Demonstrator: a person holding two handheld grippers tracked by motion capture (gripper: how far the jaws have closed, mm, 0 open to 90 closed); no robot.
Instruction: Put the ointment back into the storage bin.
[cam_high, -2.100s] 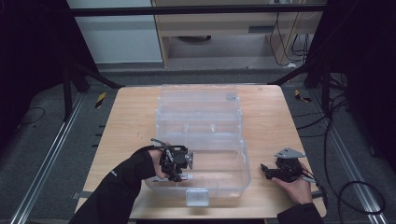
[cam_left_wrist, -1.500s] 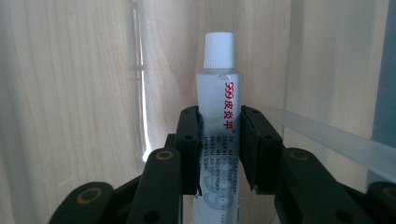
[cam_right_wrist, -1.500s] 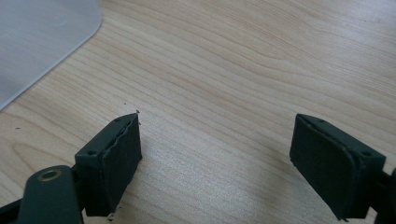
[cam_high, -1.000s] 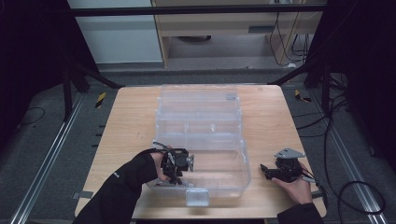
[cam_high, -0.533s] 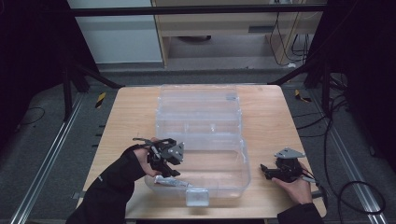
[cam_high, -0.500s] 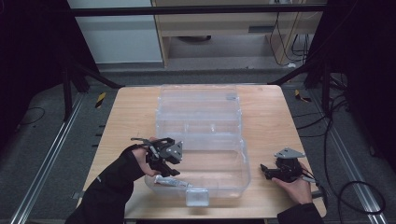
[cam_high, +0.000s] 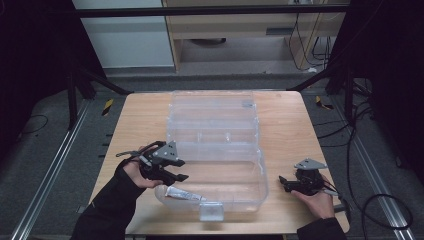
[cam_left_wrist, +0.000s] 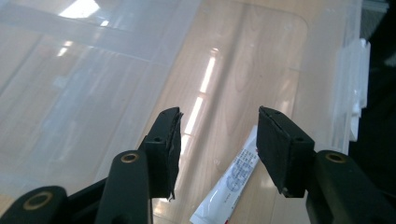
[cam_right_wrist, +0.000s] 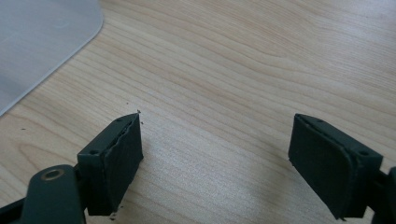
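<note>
A wooden table (cam_high: 285, 125) is seen bearing a clear box (cam_high: 215, 125), opened, with a tube (cam_high: 184, 193) lying in its near tray by the left wall. The left gripper (cam_high: 175, 176) is held above the tube, jaws apart and empty. The right gripper (cam_high: 287, 184) is rested on the table, jaws wide, nothing held. Probably the tube has been placed; the left gripper is best lifted straight clear, so the wall is not knocked.

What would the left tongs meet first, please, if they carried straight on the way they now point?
Probably the floor of the clear plastic box, just past the white tube lying below the open left tongs; depth is hard to judge.
</note>
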